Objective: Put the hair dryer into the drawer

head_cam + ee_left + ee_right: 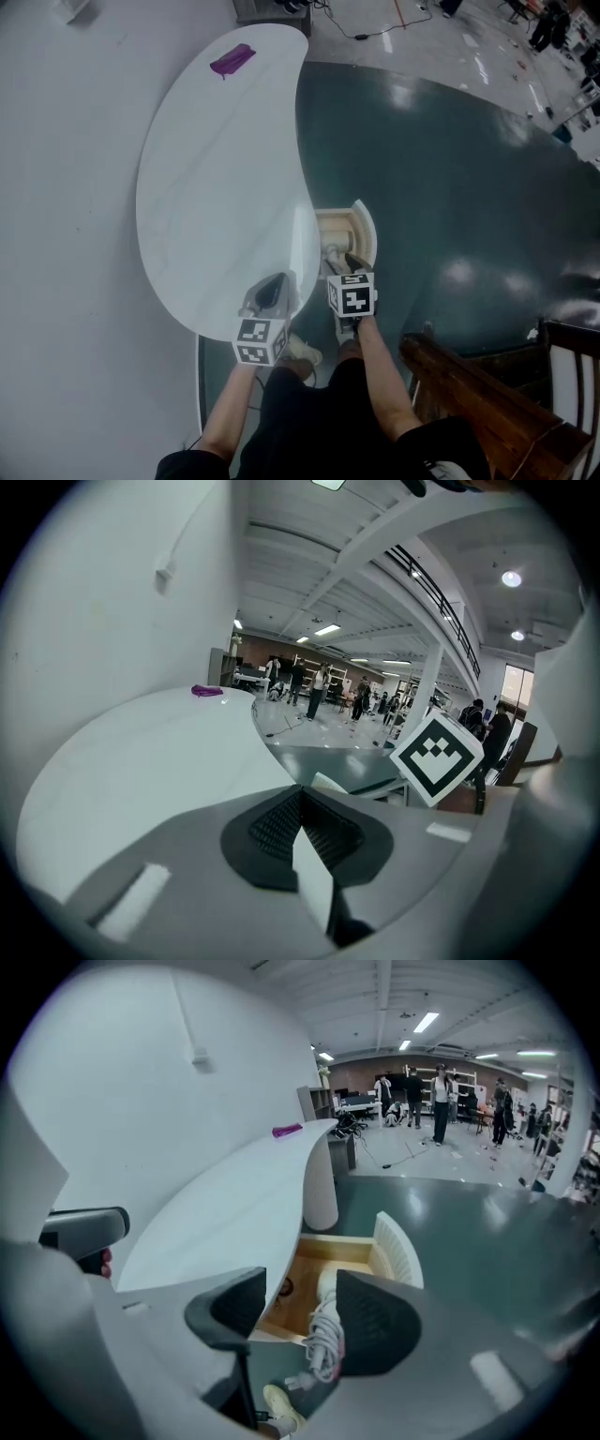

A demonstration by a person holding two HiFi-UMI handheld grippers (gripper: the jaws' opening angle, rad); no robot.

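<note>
Head view: my left gripper (271, 289) sits low centre over the table (216, 187) edge. My right gripper (345, 267) is just right of it, above the open drawer (367, 230).

Left gripper view: its jaws are pressed together, with nothing between them.

Right gripper view: its jaws are spread. The dryer (325, 1284) lies in the drawer, lower centre, untouched.

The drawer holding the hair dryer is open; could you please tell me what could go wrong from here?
The cord spills over the near edge of the drawer, its plug dangling outside; pushing the drawer shut may pinch or snag it.
The open right claw hangs right above the cord and could hook it if lowered carelessly.
</note>
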